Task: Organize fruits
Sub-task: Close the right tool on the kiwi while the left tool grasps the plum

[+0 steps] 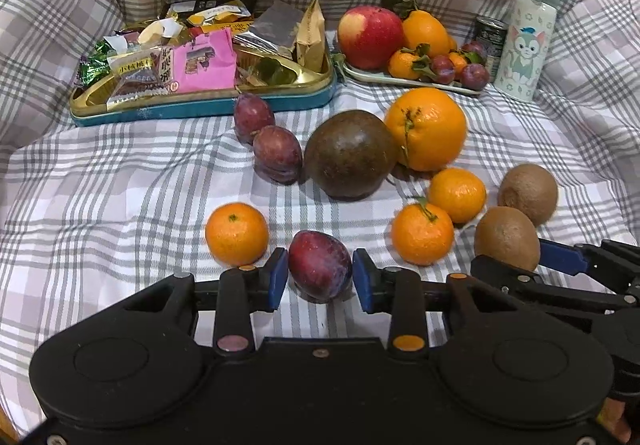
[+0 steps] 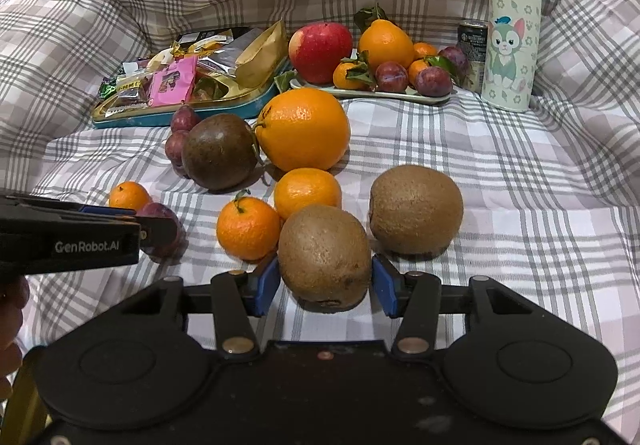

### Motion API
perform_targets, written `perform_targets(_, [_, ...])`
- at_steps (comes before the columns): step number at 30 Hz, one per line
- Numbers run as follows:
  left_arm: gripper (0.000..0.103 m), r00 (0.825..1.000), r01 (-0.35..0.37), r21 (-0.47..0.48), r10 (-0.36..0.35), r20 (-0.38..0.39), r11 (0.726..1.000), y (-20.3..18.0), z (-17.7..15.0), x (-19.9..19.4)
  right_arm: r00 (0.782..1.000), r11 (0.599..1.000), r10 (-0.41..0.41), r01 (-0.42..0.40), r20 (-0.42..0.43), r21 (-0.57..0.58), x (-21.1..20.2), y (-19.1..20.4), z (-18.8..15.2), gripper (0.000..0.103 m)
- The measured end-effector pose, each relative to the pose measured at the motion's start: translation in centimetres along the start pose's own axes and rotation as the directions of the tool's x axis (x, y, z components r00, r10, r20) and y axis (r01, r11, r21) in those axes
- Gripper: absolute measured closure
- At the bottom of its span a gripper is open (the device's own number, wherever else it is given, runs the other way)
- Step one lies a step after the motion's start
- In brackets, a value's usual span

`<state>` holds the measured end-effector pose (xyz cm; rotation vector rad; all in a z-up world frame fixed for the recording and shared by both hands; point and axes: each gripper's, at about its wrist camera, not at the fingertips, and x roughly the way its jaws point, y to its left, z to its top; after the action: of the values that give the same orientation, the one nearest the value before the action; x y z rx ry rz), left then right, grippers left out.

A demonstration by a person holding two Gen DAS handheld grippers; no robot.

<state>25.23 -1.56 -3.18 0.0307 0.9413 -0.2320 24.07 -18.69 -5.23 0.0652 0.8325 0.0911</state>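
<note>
A dark red plum lies on the checked cloth between the blue pads of my left gripper, and both pads touch its sides. In the right wrist view a brown kiwi sits between the pads of my right gripper, which press on it from both sides. A second kiwi lies just behind it to the right. Loose around them are three mandarins, a big orange, a dark round fruit and two more plums. The left gripper's fingers show at the left edge of the right view.
A pale plate at the back right holds an apple, oranges and plums. A blue and gold tin of snack packets stands at the back left. A cartoon-print bottle and a dark can stand beside the plate. Rumpled cloth rises all around.
</note>
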Motion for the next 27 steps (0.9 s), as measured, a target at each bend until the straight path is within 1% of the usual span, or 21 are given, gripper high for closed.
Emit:
perform_targets(5, [0.059,1.0,0.01,0.014,-0.01,-0.012,1.0,-0.3,-1.1,-0.9,1.0,1.0,0.005,-0.005,-0.014,0.013,-1.1,-0.2,-0.9,0.051])
perform_targets(12, [0.06,0.999,0.018,0.001,-0.018,-0.028,1.0,-0.2,-3.1,-2.5,0.999,1.0,0.007,-0.006,-0.031,0.027,-2.8,-0.3,-2.6,0.051])
perform_targets(17, [0.06,0.999,0.018,0.002,-0.018,-0.026,1.0,-0.2,-4.5,-4.0,0.999,0.999,0.009,-0.007,-0.038,0.04,-3.8,-0.5,-3.5,0.051])
perform_targets(18, [0.061,1.0,0.018,0.0,-0.018,-0.024,1.0,-0.2,-4.8,-4.4,0.999,0.999,0.008,-0.006,-0.039,0.045,-4.1,-0.5,-3.7,0.051])
perform_targets(20, [0.067,1.0,0.017,-0.004,-0.017,-0.021,1.0,-0.2,-5.4,-5.1,0.999,0.999,0.006,-0.004,-0.04,0.052,-4.5,-0.6,-4.1,0.051])
perform_targets(22, [0.082,1.0,0.02,-0.001,-0.02,-0.019,1.0,-0.2,-6.0,-5.7,0.999,0.999,0.005,-0.003,-0.039,0.054,-4.9,-0.7,-4.4,0.051])
perform_targets(27, [0.082,0.999,0.023,0.007,-0.023,-0.027,1.0,-0.6,-7.3,-6.3,0.999,0.998,0.007,-0.004,-0.044,0.07,-5.7,-1.0,-5.3,0.051])
